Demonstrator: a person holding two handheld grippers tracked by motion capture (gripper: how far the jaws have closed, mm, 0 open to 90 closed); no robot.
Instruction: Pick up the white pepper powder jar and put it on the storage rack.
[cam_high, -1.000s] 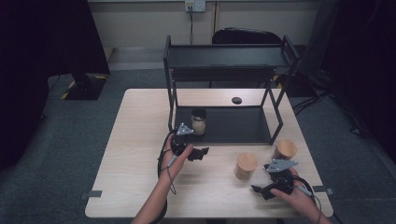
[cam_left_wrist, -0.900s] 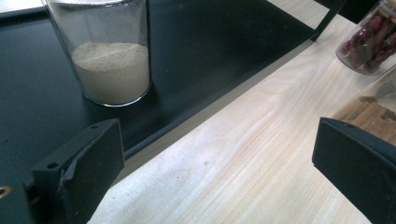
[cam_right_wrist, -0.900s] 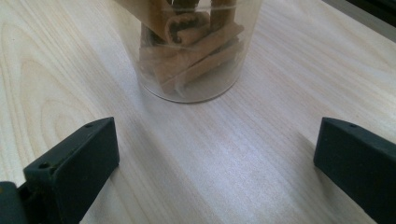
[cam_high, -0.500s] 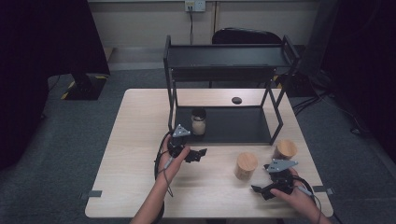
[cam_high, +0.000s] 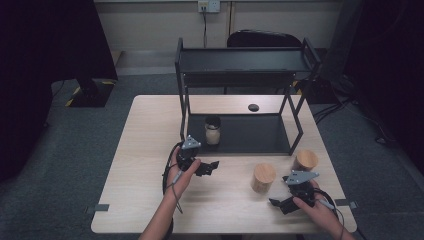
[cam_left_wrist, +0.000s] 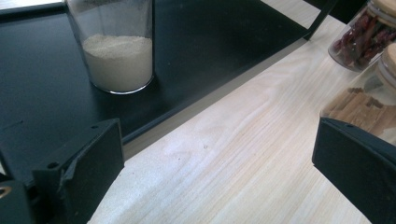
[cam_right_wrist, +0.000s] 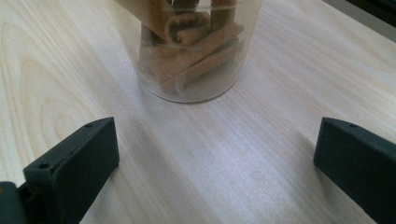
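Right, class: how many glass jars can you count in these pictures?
3. A jar of white powder on the rack's lower shelf; a cinnamon jar and a chilli jar on the table, right of it.

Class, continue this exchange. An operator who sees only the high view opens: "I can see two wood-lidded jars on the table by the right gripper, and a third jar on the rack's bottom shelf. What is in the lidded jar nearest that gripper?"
Observer: Cinnamon sticks. The cinnamon jar is clear glass and stands just ahead of the right gripper, whose jaws are wide open and not touching it.
Operator: And the other lidded jar?
Observer: The left gripper view shows dried red chillies in the chilli jar.
Operator: The one on the shelf?
Observer: The shelf jar is only partly filled, with a pale, fine-grained powder.
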